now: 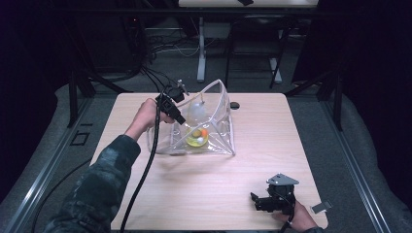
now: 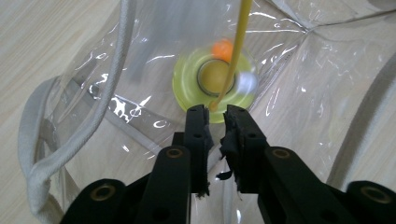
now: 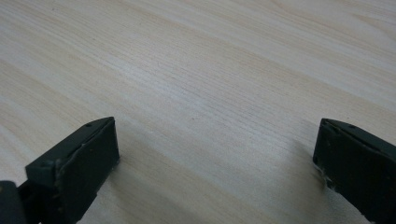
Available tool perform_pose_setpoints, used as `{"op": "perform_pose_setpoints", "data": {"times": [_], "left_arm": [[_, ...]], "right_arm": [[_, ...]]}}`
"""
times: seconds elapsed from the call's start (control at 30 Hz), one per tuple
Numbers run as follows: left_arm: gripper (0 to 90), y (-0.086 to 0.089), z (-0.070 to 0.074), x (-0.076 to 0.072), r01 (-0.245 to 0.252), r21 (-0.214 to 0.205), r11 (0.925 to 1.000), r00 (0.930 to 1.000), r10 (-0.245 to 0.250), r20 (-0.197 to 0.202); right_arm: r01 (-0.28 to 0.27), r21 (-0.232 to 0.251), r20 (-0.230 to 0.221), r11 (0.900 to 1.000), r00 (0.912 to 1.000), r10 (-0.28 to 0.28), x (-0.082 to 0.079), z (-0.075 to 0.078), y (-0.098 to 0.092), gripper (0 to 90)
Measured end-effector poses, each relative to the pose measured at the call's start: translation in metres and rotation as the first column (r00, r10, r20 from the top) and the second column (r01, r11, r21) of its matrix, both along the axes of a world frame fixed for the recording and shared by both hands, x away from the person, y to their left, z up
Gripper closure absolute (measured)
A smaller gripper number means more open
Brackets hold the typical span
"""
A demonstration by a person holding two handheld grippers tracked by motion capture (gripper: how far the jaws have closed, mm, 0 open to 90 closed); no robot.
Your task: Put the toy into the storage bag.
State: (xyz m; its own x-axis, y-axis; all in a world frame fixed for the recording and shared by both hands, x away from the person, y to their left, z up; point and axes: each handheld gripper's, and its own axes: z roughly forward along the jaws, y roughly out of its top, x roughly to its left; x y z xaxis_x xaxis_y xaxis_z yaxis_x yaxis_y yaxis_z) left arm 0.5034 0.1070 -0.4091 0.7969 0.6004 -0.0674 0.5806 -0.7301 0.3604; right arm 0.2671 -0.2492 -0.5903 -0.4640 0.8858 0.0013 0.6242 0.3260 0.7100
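I see the clear bag (image 1: 214, 121) standing open on the table (image 1: 272, 126), a yellow stick (image 2: 233, 56) dropping into it toward the yellow dish (image 2: 189, 79) at the bag's bottom. My left gripper (image 2: 215, 114) hangs over the bag's mouth, jaws slightly apart, the stick's end just beyond their tips, not pinched. My right gripper (image 1: 257, 200) rests well away from the bag, jaws spread wide, empty.
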Motion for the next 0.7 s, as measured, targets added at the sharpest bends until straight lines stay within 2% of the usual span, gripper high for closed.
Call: {"op": "perform_pose_setpoints", "data": {"times": [0.17,0.3,0.4,0.47,0.7], "left_arm": [[66.8,0.005,0.008,-0.006,0.014,-0.046,0.9989,0.9999,-0.014,0.002],[56.3,0.01,0.019,-0.014,0.015,-0.039,0.9991,0.9992,-0.014,0.037],[45.4,0.017,0.027,-0.02,0.002,-0.04,0.9992,0.9978,0.0,0.066],[37.5,0.024,0.03,-0.023,-0.019,-0.073,0.9972,0.9972,0.024,0.071],[21.7,0.05,0.045,-0.031,-0.051,-0.101,0.9936,0.9926,0.062,0.104]], "right_arm": [[0.0,-0.001,0.002,1.0,1.0,0.0,0.0,0.0,0.0,0.0],[-0.001,-0.001,0.002,1.0,1.0,0.001,0.0,0.0,0.0,0.0],[-0.001,0.0,0.002,1.0,1.0,0.001,0.0,0.0,0.0,0.0],[-0.001,-0.002,0.002,1.0,1.0,0.001,0.0,0.0,0.0,0.0],[-0.001,0.0,0.002,1.0,1.0,0.001,0.0,0.0,0.0,0.0]]}}
